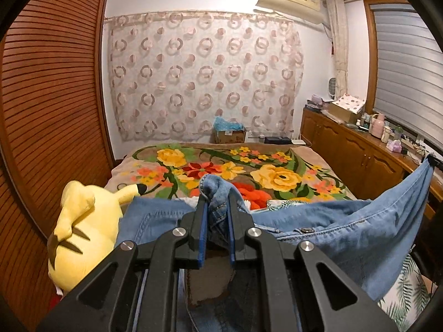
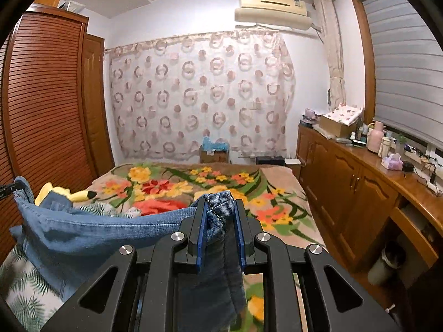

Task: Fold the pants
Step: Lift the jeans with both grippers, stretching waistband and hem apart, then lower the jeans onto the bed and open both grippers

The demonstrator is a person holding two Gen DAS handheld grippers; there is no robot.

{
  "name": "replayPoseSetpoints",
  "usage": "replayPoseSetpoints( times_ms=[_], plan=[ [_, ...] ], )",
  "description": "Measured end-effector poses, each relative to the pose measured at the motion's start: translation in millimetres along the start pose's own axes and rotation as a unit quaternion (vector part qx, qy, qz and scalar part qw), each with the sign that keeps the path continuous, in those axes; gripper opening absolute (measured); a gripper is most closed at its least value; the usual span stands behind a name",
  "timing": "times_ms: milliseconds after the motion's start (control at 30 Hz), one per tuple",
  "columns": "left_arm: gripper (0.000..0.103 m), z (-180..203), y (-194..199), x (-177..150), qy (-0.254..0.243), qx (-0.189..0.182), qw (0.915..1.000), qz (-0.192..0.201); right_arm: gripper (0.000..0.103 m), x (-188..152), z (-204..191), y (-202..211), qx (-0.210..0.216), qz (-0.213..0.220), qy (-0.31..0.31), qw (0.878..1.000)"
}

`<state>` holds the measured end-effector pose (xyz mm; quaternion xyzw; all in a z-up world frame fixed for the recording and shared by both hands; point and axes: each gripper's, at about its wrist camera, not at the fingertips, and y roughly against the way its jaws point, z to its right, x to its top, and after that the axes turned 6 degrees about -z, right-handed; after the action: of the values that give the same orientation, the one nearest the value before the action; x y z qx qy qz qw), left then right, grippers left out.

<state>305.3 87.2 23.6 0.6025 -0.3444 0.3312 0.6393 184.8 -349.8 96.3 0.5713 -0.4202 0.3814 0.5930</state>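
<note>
I hold the pants (image 1: pixel 346 221) stretched above the bed (image 1: pixel 277 163); left gripper (image 1: pixel 217 202) and right gripper (image 2: pixel 220 207) jaws are each clamped on denim.

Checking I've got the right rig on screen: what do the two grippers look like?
Both match: the left gripper and right gripper have black angular linkage arms with triangular cut-outs, round silver pivot pins, and black fingers lined with blue pads. No cables, markings or sleeves show.
</note>
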Motion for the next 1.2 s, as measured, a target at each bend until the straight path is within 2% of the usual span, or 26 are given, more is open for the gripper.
replayPoseSetpoints(
  times_ms=[333, 633, 700, 767, 800, 833, 867, 933, 1000, 1100, 1133, 1200],
  plan=[
    [0.013, 1, -63, 23, -0.003, 0.004, 0.9997, -0.024, 0.018, -3, -3, -52, -0.023, -0.025, -0.004, 0.999],
    [0.016, 8, -107, 3, -0.029, 0.009, 0.9954, -0.091, 0.018, -29, -17, -88, -0.029, -0.103, 0.009, 0.994],
    [0.021, 8, -108, -3, -0.032, 0.007, 0.9947, -0.098, 0.018, -32, -20, -87, -0.028, -0.111, 0.008, 0.993],
    [0.038, 8, -105, -6, -0.037, 0.01, 0.9946, -0.097, 0.018, -33, -22, -82, -0.027, -0.115, 0.006, 0.993],
    [0.042, 8, -102, -6, -0.038, 0.011, 0.9949, -0.093, 0.018, -32, -22, -79, -0.028, -0.117, 0.007, 0.993],
    [0.053, 7, -98, -7, -0.039, 0.011, 0.9952, -0.089, 0.018, -30, -23, -76, -0.031, -0.118, 0.009, 0.993],
    [0.068, 6, -94, -7, -0.039, 0.011, 0.9955, -0.086, 0.018, -26, -22, -75, -0.033, -0.119, 0.011, 0.992],
    [0.085, 4, -86, -8, -0.034, 0.006, 0.9962, -0.079, 0.018, -22, -23, -69, -0.033, -0.123, 0.009, 0.992],
    [0.086, 4, -81, -10, -0.038, -0.004, 0.9957, -0.084, 0.019, -11, -19, -74, -0.029, -0.124, 0.004, 0.992],
    [0.086, 8, -70, -20, -0.046, -0.016, 0.9945, -0.093, 0.032, -8, -17, -69, -0.024, -0.124, 0.001, 0.992],
    [0.086, 9, -67, -23, -0.049, -0.019, 0.994, -0.096, 0.04, -9, -16, -67, -0.019, -0.126, 0.002, 0.992],
    [0.086, 12, -59, -34, -0.055, -0.027, 0.9929, -0.102, 0.044, -13, -16, -61, -0.013, -0.13, 0.006, 0.991]
  ],
)
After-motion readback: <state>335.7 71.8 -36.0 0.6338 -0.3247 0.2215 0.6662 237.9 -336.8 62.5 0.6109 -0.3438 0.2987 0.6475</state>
